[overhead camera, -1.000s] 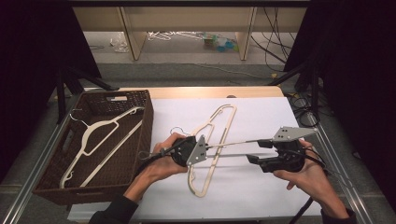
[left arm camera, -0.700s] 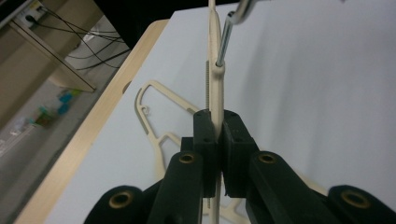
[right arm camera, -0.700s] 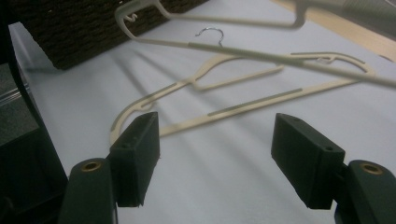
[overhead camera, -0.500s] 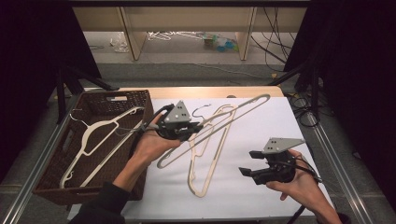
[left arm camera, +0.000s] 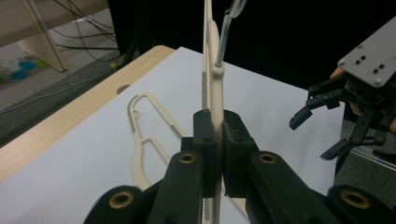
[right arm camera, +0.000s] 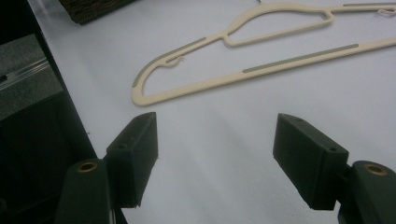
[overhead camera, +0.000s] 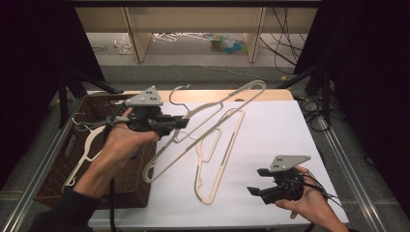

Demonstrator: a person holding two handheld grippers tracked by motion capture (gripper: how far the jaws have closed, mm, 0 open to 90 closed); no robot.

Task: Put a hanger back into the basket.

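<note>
Cream plastic hanger (overhead camera: 212, 123), with a metal hook at its top, is held clear of the desk (overhead camera: 290, 130) by the left gripper (overhead camera: 179, 122). The fingers of that gripper are clamped on the hanger near its neck; in the left gripper view the pads (left arm camera: 204, 140) press flat against both sides of the cream bar (left arm camera: 215, 93), and the hook wire rises just above the grip. In the high view the held hanger slants from lower left to upper right, its lower end above the desk near the basket (overhead camera: 72, 159) and its far end raised over the desk's back edge.

A second cream hanger (overhead camera: 220, 154) lies flat on the white desk surface, beneath and beside the lifted one, not touching either gripper. It appears in the right gripper view (right arm camera: 243, 65) ahead of the fingers.

The right gripper (overhead camera: 261, 181) is at the near right of the desk, held low in the person's hand. Its fingers stand well apart with nothing between them, and they have just been opening slightly.

The dark woven basket sits at the left edge of the desk and contains at least one white hanger (overhead camera: 87, 150).
</note>
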